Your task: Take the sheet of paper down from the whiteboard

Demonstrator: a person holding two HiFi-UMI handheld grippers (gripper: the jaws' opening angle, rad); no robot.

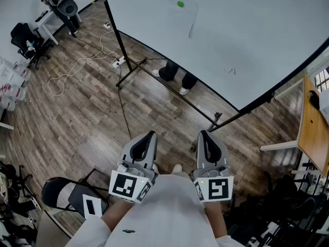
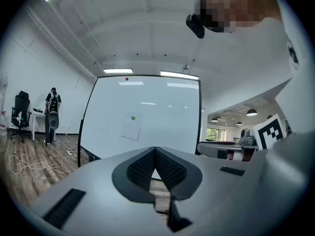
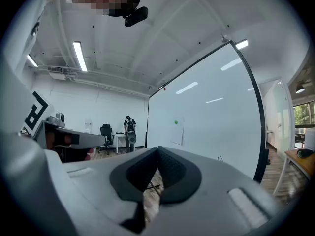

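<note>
Grey left gripper [image 1: 150, 134] and grey right gripper [image 1: 204, 133] sit side by side at the lower centre of the head view. Both are held level and point toward the top of the frame. A marker cube [image 1: 130, 185] caps the rear of the left gripper, and two white sleeves [image 1: 92, 233] enter from the bottom edge behind the cubes.

In the left gripper view the ribbed pads [image 2: 142, 168] meet at their tips with nothing between them. The right gripper view shows the same: pads [image 3: 173, 170] pressed together, empty.

The whiteboard [image 1: 257, 30] fills the upper right of the head view on a black wheeled frame, well apart from both grippers. The sheet of paper [image 1: 182, 14] hangs on the board near the top centre of the frame, pinned by a green magnet [image 1: 180, 4] at its upper edge. One lower corner of the sheet curls slightly off the surface. In the left gripper view the sheet appears above and left of the jaw tips; in the right gripper view, above and just right of them.

Wood-plank floor [image 1: 87, 112] lies between the grippers and the board. A white cable [image 1: 77, 66] trails across it at the upper left.
</note>
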